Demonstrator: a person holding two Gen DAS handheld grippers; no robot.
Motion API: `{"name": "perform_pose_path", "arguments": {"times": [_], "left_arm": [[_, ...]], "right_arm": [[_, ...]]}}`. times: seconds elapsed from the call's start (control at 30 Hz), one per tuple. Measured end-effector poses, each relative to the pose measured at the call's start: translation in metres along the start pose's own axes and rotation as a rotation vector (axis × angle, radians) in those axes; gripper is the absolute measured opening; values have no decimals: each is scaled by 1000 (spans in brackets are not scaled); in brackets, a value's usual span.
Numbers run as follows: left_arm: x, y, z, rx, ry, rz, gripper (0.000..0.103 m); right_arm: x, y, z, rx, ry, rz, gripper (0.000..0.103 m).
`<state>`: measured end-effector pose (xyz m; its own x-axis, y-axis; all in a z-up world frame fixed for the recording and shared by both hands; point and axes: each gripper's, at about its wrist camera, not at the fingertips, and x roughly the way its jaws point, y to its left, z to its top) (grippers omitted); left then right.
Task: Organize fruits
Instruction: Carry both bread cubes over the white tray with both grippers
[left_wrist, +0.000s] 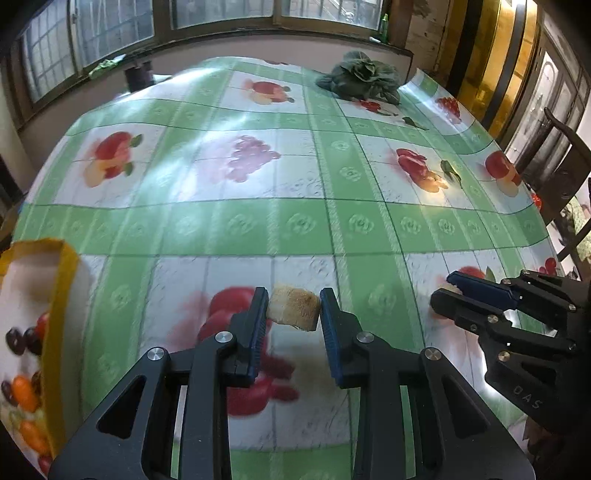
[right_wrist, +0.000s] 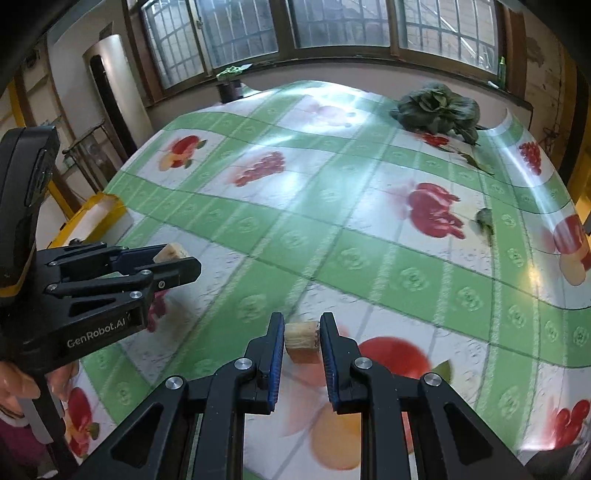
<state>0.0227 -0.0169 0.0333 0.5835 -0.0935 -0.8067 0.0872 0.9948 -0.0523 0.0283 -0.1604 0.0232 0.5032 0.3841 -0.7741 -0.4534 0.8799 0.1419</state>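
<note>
Banana chunks are clamped above the desk (left_wrist: 295, 221), one (left_wrist: 293, 308) in the left gripper (left_wrist: 294, 308), another (right_wrist: 302, 341) in the right gripper (right_wrist: 302, 341).

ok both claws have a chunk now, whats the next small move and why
Probably carry the left claw with its pale chunk left toward the yellow-rimmed box, where small fruits already lie. The right claw also grips a chunk, so it can follow.

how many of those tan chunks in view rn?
2. One tan chunk is clamped in the left gripper; the other tan chunk is clamped in the right gripper. Both are lifted above the tablecloth. None loose that I can see.
</note>
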Motion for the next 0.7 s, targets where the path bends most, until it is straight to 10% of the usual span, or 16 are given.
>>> {"name": "perform_pose_path", "arguments": {"times": [0.7], "left_arm": [[-47, 46, -47, -78, -32, 35, 28]], "right_arm": [[-22, 17, -33, 27, 7, -9, 24]]}}
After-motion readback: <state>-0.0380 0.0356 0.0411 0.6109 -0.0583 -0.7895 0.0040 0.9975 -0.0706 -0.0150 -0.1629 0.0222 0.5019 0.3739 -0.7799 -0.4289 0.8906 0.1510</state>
